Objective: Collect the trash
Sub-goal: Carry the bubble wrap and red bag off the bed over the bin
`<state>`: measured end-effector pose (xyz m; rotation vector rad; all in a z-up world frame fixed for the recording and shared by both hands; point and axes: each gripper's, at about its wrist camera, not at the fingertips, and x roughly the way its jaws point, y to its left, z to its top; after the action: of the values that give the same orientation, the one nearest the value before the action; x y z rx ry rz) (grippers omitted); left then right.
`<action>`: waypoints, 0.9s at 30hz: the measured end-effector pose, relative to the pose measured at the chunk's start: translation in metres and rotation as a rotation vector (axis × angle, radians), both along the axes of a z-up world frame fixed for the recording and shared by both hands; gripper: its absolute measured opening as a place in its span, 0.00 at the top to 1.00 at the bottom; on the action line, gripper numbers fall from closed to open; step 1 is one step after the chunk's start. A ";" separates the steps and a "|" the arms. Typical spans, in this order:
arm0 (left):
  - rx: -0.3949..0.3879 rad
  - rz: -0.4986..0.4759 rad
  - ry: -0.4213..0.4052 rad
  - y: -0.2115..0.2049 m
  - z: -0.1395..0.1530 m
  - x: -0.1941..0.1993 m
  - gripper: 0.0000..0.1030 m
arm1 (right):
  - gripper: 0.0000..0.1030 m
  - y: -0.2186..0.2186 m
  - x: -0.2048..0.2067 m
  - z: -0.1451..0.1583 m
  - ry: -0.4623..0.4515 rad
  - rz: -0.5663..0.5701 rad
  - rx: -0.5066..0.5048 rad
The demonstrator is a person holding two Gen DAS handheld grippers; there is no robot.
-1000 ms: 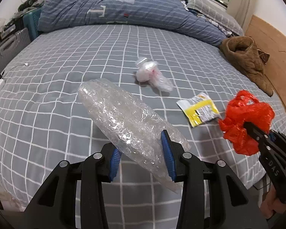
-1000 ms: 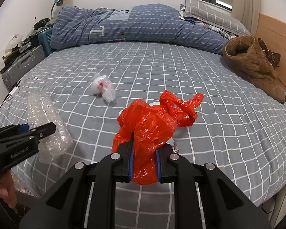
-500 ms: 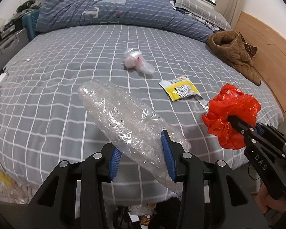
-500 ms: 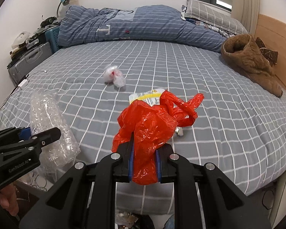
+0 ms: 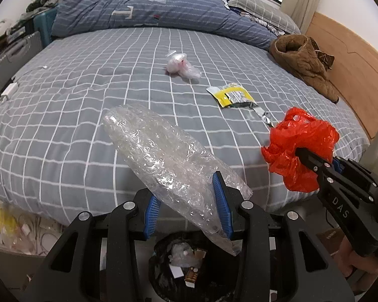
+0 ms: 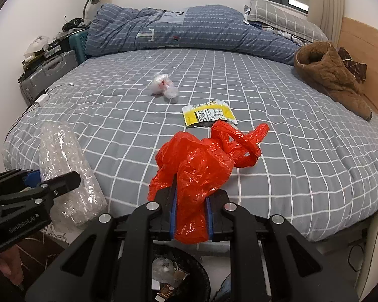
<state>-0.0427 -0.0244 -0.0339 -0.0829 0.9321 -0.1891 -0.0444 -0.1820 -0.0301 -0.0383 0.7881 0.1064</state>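
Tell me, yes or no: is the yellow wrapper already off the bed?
No, the yellow wrapper lies flat on the grey checked bedspread, beyond the red plastic bag.

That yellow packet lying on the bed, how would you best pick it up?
The yellow packet lies flat on the bed, so come from above and pinch its torn near corner, which seems to lift slightly off the cover. Both grippers are full right now.

open trash bin (image 5: 163, 256) mouth below, bubble wrap (image 5: 168, 161) overhanging its rim
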 end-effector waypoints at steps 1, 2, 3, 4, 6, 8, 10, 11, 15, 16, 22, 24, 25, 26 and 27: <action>0.002 -0.001 0.000 0.000 0.000 -0.006 0.62 | 0.84 0.001 -0.005 0.001 -0.002 0.002 -0.001; 0.004 -0.001 0.000 0.000 0.000 -0.009 0.62 | 0.84 0.002 -0.010 0.001 -0.003 0.003 -0.002; 0.003 0.000 0.000 0.000 0.000 -0.014 0.62 | 0.84 0.002 -0.014 0.001 -0.002 0.004 -0.002; 0.005 0.000 0.000 0.000 0.000 -0.019 0.62 | 0.84 0.003 -0.019 0.001 -0.001 0.005 -0.002; 0.011 0.005 0.004 0.002 -0.001 -0.028 0.62 | 0.84 0.003 -0.027 -0.001 0.005 0.007 -0.004; 0.011 0.009 0.009 0.003 -0.003 -0.036 0.62 | 0.84 0.003 -0.036 -0.004 0.016 0.007 -0.007; 0.013 0.012 0.014 0.005 -0.005 -0.045 0.62 | 0.84 0.003 -0.043 -0.008 0.031 0.007 -0.010; 0.013 0.016 0.018 0.006 -0.005 -0.049 0.62 | 0.84 0.003 -0.047 -0.010 0.036 0.007 -0.011; 0.013 0.034 0.037 0.009 -0.007 -0.062 0.62 | 0.84 0.003 -0.064 -0.017 0.063 0.000 -0.012; 0.015 0.036 0.040 0.010 -0.007 -0.065 0.62 | 0.84 0.003 -0.067 -0.018 0.067 -0.001 -0.013; 0.031 0.064 0.063 0.017 -0.006 -0.079 0.62 | 0.84 0.006 -0.085 -0.023 0.097 -0.004 -0.023; 0.032 0.072 0.063 0.019 -0.004 -0.085 0.62 | 0.84 0.009 -0.090 -0.022 0.102 -0.001 -0.026; 0.034 0.074 0.061 0.020 -0.002 -0.087 0.62 | 0.84 0.009 -0.092 -0.021 0.103 0.000 -0.027; 0.036 0.077 0.061 0.021 -0.001 -0.090 0.62 | 0.84 0.009 -0.095 -0.020 0.106 0.000 -0.026; 0.036 0.080 0.062 0.022 0.000 -0.092 0.62 | 0.84 0.010 -0.098 -0.020 0.113 -0.002 -0.025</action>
<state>-0.1345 -0.0022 -0.0338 -0.0932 0.9913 -0.0959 -0.1423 -0.1721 -0.0504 -0.0556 0.9023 0.0969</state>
